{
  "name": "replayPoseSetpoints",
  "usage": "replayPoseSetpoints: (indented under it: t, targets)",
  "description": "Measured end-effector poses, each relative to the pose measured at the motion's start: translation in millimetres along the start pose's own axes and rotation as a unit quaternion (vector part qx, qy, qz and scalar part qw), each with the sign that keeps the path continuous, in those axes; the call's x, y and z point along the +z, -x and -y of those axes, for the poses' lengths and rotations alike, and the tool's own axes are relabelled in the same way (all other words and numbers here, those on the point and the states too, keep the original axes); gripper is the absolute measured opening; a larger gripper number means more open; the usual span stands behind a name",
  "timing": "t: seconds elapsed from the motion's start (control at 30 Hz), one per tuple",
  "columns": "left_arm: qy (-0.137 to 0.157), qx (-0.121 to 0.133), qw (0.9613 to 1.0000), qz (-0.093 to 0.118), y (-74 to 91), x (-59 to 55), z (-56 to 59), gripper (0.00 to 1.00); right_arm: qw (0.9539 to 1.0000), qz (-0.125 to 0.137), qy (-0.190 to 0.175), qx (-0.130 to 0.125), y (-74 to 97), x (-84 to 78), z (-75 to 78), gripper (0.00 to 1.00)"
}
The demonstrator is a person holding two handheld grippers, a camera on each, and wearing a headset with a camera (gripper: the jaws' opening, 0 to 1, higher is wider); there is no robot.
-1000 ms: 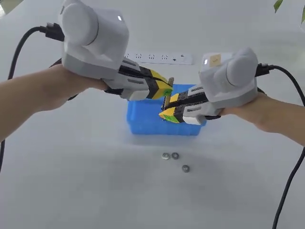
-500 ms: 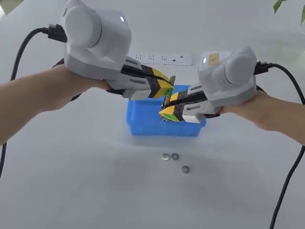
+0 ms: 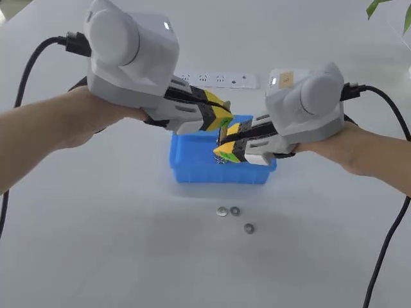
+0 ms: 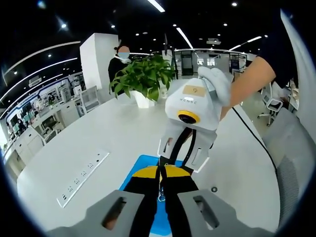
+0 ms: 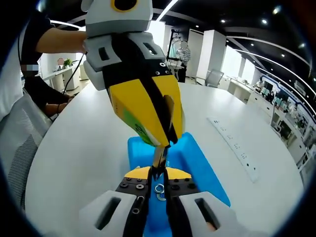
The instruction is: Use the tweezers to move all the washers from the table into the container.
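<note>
My left gripper (image 3: 221, 119) and right gripper (image 3: 222, 149) meet tip to tip over the blue container (image 3: 192, 168). Metal tweezers (image 5: 169, 112) run down from the left gripper (image 4: 160, 174), which is shut on their upper end. The right gripper (image 5: 158, 174) is shut on their lower arms. A small washer (image 5: 159, 188) sits at the tweezers' tip, above the container's inside (image 5: 197, 163). Three washers lie on the white table in front of the container: two close together (image 3: 222, 211) (image 3: 235, 210) and one (image 3: 249, 228) nearer me.
A white power strip (image 3: 218, 79) lies behind the container. Black cables trail from both grippers. A potted plant (image 4: 143, 76) stands farther back on the table, with a person behind it. The table (image 3: 128, 256) around the washers is bare.
Both grippers have stayed nearly still over the container, still shut on the tweezers. The three washers on the table have not moved.
</note>
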State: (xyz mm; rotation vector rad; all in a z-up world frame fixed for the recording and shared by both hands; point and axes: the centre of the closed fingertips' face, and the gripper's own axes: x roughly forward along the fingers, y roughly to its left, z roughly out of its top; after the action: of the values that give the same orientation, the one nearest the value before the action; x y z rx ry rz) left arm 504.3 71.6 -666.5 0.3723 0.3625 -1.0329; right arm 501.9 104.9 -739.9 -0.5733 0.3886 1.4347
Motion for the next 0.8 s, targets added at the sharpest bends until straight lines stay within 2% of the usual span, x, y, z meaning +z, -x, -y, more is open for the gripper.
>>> replayPoseSetpoints:
  t: [0.17,0.27,0.33,0.6,0.67,0.8]
  targets:
    - [-0.004,0.003,1.0,0.003,0.8,5.0,-1.8,0.06,0.9999,0.004,0.001,-0.009,2.0,4.2,3.1,0.13]
    - [-0.014,0.003,0.9999,0.002,3.2,7.7,-2.6,0.06,0.9999,0.007,-0.004,-0.01,4.0,4.6,2.6,0.24]
    - [-0.021,0.004,0.9998,-0.001,5.7,9.4,-2.8,0.06,0.9999,0.006,-0.001,-0.014,6.9,3.1,2.4,0.26]
    - [-0.031,0.001,0.9995,0.003,11.0,16.9,1.7,0.06,0.999,0.027,-0.029,-0.022,27.7,5.1,-1.6,0.38]
    - [-0.034,-0.001,0.9994,0.003,12.4,18.8,4.3,0.06,0.9984,0.032,-0.035,-0.029,34.1,6.7,-2.5,0.41]
    - [-0.039,-0.003,0.9992,0.003,17.6,27.1,18.4,0.06,0.9969,0.047,-0.046,-0.042,47.1,8.3,-5.1,0.47]
